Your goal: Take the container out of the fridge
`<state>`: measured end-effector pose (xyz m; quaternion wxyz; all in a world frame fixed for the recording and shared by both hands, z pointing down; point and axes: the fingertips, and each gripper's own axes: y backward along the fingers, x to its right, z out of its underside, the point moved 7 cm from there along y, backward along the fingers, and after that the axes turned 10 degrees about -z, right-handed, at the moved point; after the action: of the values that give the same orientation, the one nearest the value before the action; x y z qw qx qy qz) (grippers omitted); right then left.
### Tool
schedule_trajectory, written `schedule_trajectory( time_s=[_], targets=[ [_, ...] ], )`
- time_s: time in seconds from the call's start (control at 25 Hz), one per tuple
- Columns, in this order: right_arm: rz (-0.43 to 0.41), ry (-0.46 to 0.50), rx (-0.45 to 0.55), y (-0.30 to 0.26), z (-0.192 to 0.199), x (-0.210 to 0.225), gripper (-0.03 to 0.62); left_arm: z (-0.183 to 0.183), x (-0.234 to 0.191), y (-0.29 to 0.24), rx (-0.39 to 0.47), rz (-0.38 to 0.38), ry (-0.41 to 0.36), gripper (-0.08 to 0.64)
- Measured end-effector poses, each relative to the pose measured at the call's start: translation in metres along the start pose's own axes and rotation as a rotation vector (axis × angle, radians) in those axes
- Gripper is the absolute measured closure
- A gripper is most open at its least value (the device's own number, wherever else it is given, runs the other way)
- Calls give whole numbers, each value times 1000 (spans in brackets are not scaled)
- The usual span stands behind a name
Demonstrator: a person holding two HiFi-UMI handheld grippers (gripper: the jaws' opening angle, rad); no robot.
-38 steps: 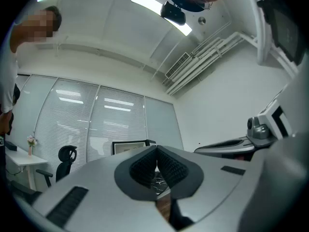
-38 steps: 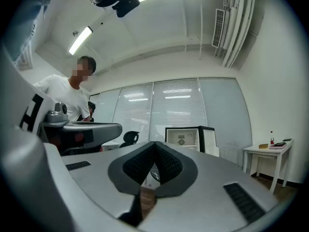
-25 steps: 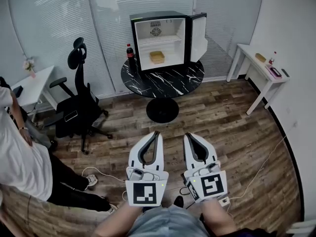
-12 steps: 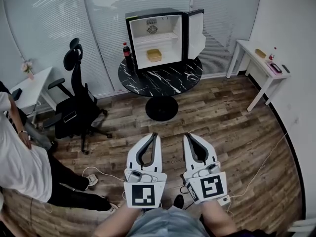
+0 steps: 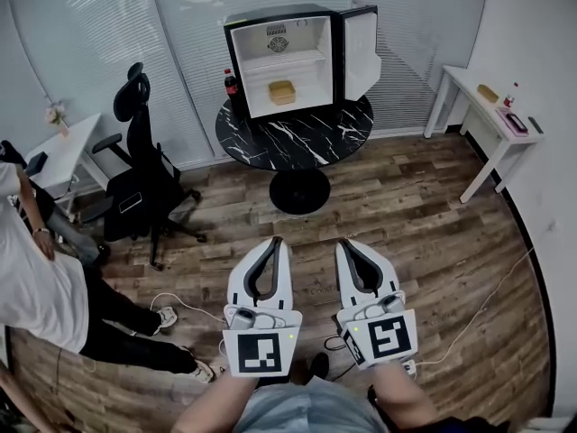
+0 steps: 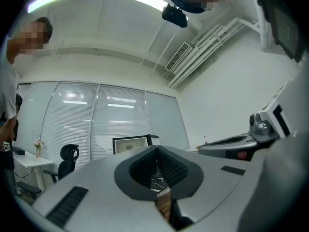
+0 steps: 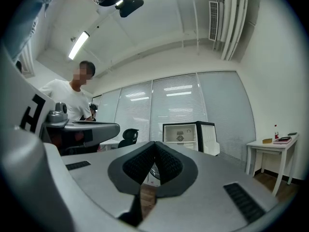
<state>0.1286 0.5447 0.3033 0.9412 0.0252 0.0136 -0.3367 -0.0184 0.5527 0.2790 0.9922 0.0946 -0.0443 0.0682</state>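
Small boxy fridge [image 5: 275, 13] at far side of round table [image 5: 297, 142]: black shell, smooth white lining, door [image 5: 359, 50] swung wide to the right. On its lower shelf, the container [image 5: 282, 91]: shallow, rectangular, yellowish, near the middle of the shelf.

Table top glossy black with white marble veining, on a single dark pedestal. Dark bottle [image 5: 231, 87] with red label, upright on the table just left of the fridge.

Left gripper [image 5: 279, 241] and right gripper [image 5: 344, 242] low in the foreground, side by side, well apart from the table and pointing toward it. Smooth, curved white shells; black ribbed pads [image 6: 145, 167] lining a teardrop-shaped gap behind the tips. Left: tips pressed together, nothing pinched. Right: likewise closed tip to tip, holding nothing.

Floor [image 5: 433, 215] of wood planks in mixed browns. Black high-backed office chair [image 5: 144, 183] on castors left of the table. Narrow white desk [image 5: 491, 115] against the right wall, small items on top. Person in white shirt [image 5: 36, 287] at left edge. Slatted blinds [image 5: 108, 52] along the back wall.
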Motion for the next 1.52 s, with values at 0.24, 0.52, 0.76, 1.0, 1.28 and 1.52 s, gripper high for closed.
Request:
schedule_trajectory(
  time_s=[0.24,0.52,0.76,1.0,1.28,1.52],
  targets=[
    [-22,-11,-4,-13,6,21,578,2,4,-22,-5,-30,3,546],
    [-27,-21,-36,-64,27,49,578,35,-14,-72,-41,-41,20,546],
    [-33,-14,-47,-163,48,84,578,74,-55,-159,-50,-43,30,546],
    [-28,-8,-36,-269,42,124,578,89,-101,-256,-37,-25,31,546],
    [7,16,-32,-339,31,169,578,101,-124,-338,-34,18,32,546],
    [26,11,-34,-382,42,217,578,129,-121,-397,-78,39,27,546]
  ],
)
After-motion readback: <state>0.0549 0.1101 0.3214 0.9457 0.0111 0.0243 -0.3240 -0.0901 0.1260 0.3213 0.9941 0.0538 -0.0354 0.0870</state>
